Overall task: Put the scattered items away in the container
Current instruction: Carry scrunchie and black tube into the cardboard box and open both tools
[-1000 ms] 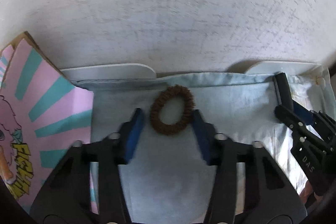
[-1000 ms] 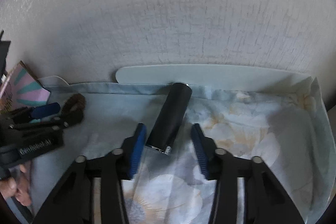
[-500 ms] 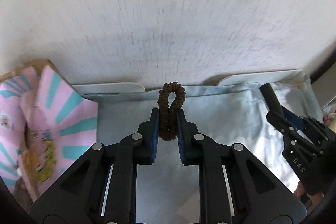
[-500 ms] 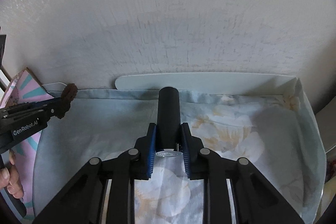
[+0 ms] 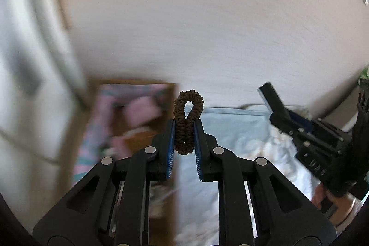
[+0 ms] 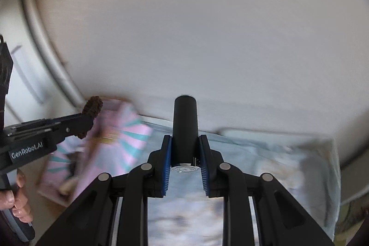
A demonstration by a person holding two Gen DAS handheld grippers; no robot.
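Observation:
My left gripper (image 5: 183,128) is shut on a brown hair scrunchie (image 5: 187,117), held up in the air; its loop sticks out past the fingertips. It also shows in the right wrist view (image 6: 91,111). My right gripper (image 6: 185,142) is shut on a black cylindrical tube (image 6: 185,128), lifted above the pale blue floral cloth (image 6: 265,165). The tube and right gripper appear at the right of the left wrist view (image 5: 272,99). An open cardboard box (image 5: 129,121) with pink and teal flaps lies to the left, blurred.
A pale textured wall (image 5: 207,27) fills the background. A white curved frame (image 6: 46,57) stands at the left. The cloth covers a white tray (image 6: 276,131) to the right of the box. A hand (image 6: 16,200) holds the left gripper.
Both grippers have lifted with their items and swung left toward the box. A second ago both were open around the scrunchie and tube lying on the cloth.

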